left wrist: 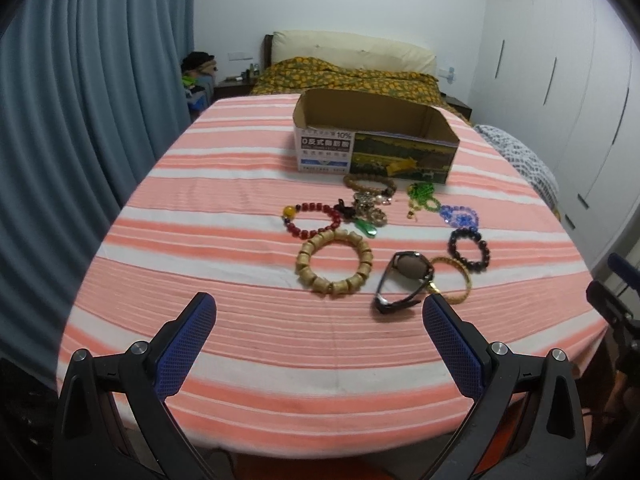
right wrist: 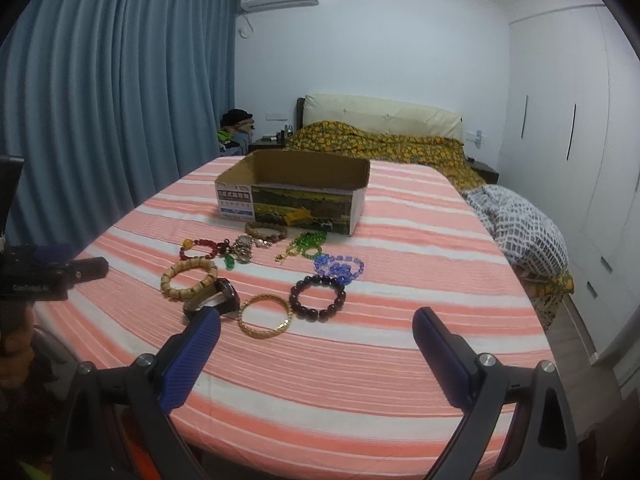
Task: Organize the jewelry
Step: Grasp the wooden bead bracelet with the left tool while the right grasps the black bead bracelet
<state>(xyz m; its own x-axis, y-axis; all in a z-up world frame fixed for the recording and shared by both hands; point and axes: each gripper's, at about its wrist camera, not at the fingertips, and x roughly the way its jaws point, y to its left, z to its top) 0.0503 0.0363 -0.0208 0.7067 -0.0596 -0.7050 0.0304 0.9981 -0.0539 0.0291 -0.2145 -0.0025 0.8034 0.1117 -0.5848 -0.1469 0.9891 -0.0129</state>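
Several pieces of jewelry lie on a pink striped cloth in front of an open cardboard box. Nearest are a tan wooden bead bracelet, a black watch, a gold bangle and a dark bead bracelet. Further back lie red, brown, green and blue bead pieces. My left gripper is open and empty, short of the jewelry. My right gripper is open and empty, near the bangle.
A bed with a yellow patterned quilt stands behind the table. Blue curtains hang on the left, white wardrobes on the right. A checked blanket lies past the table's right edge. The left gripper's body shows at the left.
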